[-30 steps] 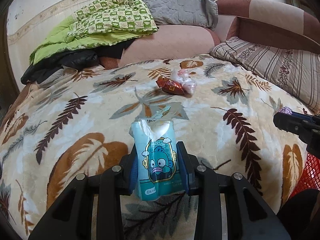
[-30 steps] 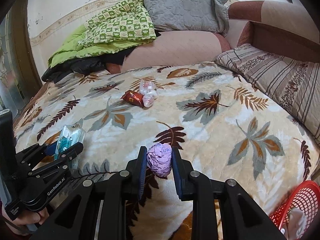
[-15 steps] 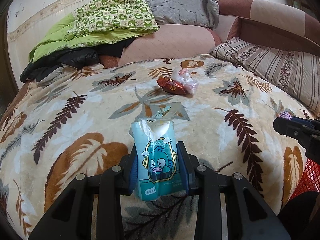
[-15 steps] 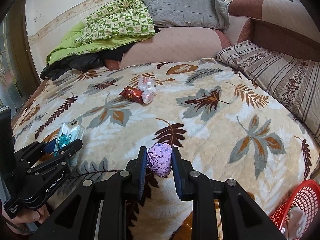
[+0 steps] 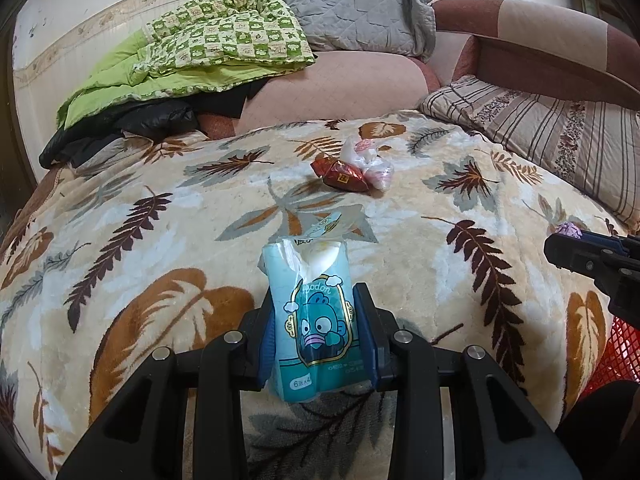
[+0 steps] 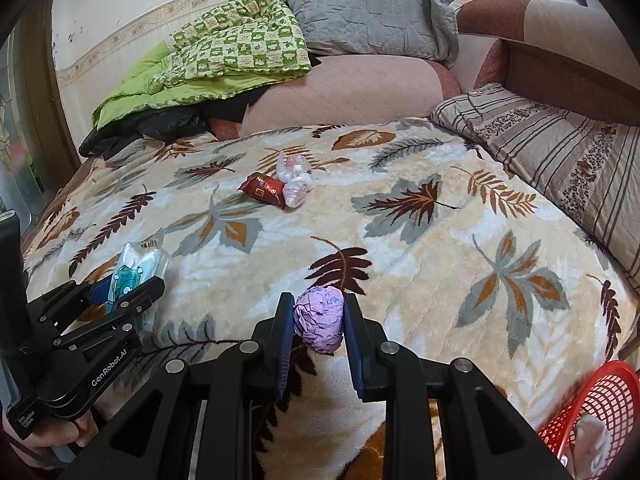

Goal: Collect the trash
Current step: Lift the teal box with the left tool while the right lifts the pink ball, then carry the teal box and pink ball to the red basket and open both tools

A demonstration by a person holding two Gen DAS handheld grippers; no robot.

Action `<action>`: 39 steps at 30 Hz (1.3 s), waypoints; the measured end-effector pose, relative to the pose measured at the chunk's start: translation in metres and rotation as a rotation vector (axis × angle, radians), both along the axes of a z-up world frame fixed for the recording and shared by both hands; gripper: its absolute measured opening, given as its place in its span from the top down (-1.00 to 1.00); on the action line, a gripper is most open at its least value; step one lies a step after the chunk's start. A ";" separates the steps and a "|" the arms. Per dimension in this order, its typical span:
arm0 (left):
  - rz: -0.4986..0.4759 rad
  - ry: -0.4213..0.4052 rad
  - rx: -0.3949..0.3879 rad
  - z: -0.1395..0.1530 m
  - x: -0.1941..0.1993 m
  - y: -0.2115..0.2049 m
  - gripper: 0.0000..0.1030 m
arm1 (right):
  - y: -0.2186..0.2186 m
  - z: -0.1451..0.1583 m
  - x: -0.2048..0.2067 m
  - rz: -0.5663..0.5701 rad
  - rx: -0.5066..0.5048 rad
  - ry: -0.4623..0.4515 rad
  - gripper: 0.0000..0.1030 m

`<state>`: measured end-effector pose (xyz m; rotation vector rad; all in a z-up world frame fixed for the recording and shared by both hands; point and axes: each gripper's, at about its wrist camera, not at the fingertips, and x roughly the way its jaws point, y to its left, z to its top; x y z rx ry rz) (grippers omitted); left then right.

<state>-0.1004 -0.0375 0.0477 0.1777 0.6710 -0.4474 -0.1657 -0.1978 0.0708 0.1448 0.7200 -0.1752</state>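
the left gripper was clamped tight on a blue tissue packet, both blue pads pressed flat against its sides, the packet standing upright between them with its torn white top poking up and a cartoon fish face on its front. it hung just above the leaf-print blanket at the near edge of the bed. over on the other side, the right gripper had its fingers closed in on a crumpled purple paper ball, the ball wedged snug between the pads, also held over the near part of the blanket. from the right wrist view the left gripper showed at the near left, the packet sticking out past its fingertips, and a hand gripped its handle down in the corner.

further out in the middle of the blanket lay a red snack wrapper, touching a clump of clear plastic bags just on its right and far side. at the near right corner sat a red mesh basket, with something pale inside it, too cropped to tell. at the far end of the bed a green checked quilt and a grey quilt were piled over a pink bolster, and a striped pillow lay along the right.
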 end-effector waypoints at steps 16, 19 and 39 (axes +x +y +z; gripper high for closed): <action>-0.005 -0.003 0.000 0.000 -0.002 -0.002 0.35 | 0.003 0.001 -0.001 0.000 -0.030 0.001 0.50; -0.011 -0.005 -0.001 0.001 -0.003 -0.004 0.35 | 0.004 0.002 -0.001 -0.001 -0.034 -0.002 0.50; -0.237 0.006 -0.058 0.047 -0.056 -0.055 0.35 | -0.047 0.043 -0.091 -0.090 0.151 -0.114 0.50</action>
